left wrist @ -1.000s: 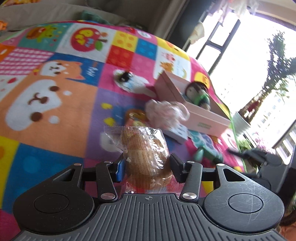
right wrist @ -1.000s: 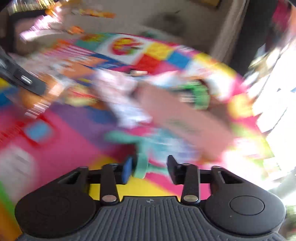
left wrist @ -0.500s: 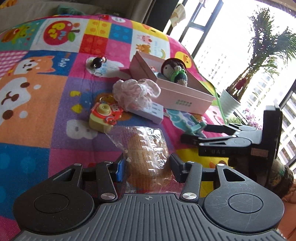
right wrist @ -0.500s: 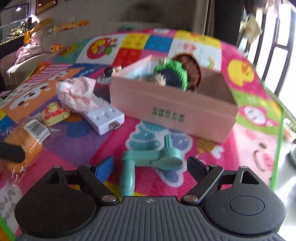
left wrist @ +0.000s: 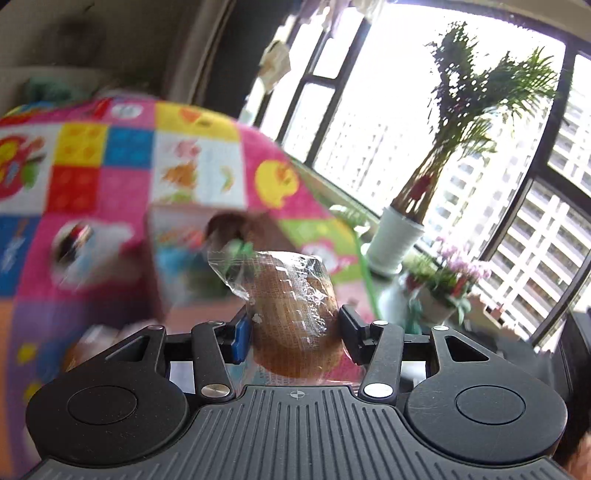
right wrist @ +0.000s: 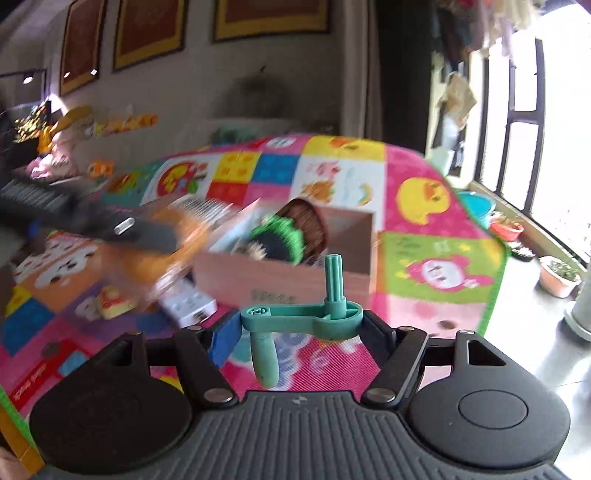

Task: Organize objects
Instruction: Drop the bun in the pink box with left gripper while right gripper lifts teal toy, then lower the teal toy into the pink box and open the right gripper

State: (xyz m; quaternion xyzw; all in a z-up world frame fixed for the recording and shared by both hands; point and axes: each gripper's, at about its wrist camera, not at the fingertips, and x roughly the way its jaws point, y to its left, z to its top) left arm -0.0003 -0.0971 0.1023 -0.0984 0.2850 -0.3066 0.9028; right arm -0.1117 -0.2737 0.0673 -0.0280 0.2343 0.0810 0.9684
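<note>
Right wrist: patchwork play mat (right wrist: 413, 258), framed pictures (right wrist: 147, 33) behind.

Pink box (left wrist: 173, 258): motion-blurred, contents unreadable.
Left gripper (right wrist: 92, 225): blurred streak in right wrist view.
Box label (right wrist: 273, 295): illegible.

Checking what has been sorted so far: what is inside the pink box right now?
In the right wrist view the pink box holds a crocheted doll with a brown head and green collar. The near wall, the left gripper and its blurred packet hide the rest of the floor.
</note>
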